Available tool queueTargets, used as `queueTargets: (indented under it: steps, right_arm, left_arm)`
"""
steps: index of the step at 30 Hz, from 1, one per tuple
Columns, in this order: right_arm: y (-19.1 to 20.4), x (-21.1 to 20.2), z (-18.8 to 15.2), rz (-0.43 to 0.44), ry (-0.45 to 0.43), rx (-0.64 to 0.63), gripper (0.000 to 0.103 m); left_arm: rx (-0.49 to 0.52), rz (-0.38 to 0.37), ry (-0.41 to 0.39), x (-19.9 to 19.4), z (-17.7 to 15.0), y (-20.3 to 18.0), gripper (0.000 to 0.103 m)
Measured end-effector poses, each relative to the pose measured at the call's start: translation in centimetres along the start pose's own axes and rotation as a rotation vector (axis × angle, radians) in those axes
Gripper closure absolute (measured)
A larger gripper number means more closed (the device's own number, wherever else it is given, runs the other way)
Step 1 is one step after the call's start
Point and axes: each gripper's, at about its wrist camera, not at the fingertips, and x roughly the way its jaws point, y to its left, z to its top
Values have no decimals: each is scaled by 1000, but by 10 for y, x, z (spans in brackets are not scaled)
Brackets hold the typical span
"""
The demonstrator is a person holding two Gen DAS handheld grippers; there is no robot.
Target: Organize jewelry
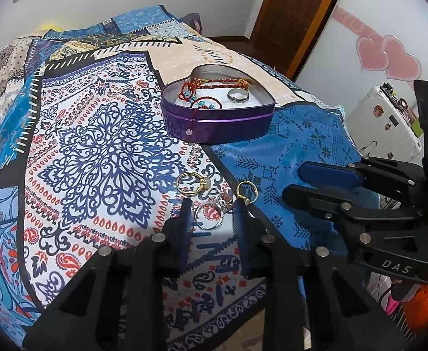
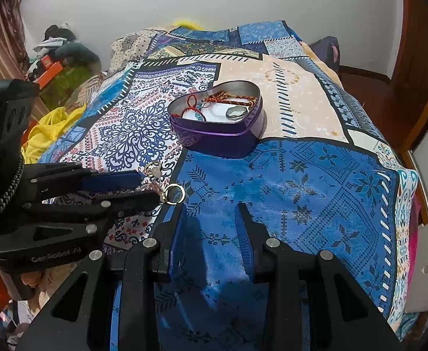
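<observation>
A purple heart-shaped tin (image 1: 220,122) stands open on the patterned bedspread; it holds red cord bracelets (image 1: 202,93) and a silver ring (image 1: 238,95). It also shows in the right wrist view (image 2: 222,137). Near me lie a gold ring (image 1: 191,183), a silver ring (image 1: 208,217), a small jewelled piece (image 1: 221,200) and a gold hoop (image 1: 246,191). My left gripper (image 1: 212,209) is open, its fingers on either side of the silver ring. My right gripper (image 2: 211,213) is open and empty over the blue cloth; the gold hoop (image 2: 173,194) lies just left of it.
The bedspread (image 2: 301,175) covers the whole bed. A white suitcase (image 1: 386,120) and a wardrobe with pink hearts (image 1: 389,55) stand off the bed's right side. Clothes and clutter (image 2: 58,67) lie at the far left. A wooden door (image 1: 290,8) is behind.
</observation>
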Motion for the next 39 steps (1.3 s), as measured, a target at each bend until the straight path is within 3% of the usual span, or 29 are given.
queueTargets:
  steps: [12,22,25,37,38,39]
  right_arm:
    - [19,16,5,28,16,-45,72]
    - [34,27,7,-12,-6,-109,72]
    - [36,27,6,-24,-10,-129,83]
    - [35,19,9,-29,-24,-113,84]
    - [34,17,10,-31,-32,-109,84]
    - [32,13,12,-31,-43,-100,84]
  left_arm:
    - [-30,51,-53,-23,-9,10,76]
    - [-55,64,-90,-36,-13,18,76]
    - [-53,61,-96,-37,-12,16,76]
    - [-50,61,-145,-47,3,16,77]
    - [-49,60,-149,-48,4,16,83]
    - [-47,60,-151,-49,7,16,83]
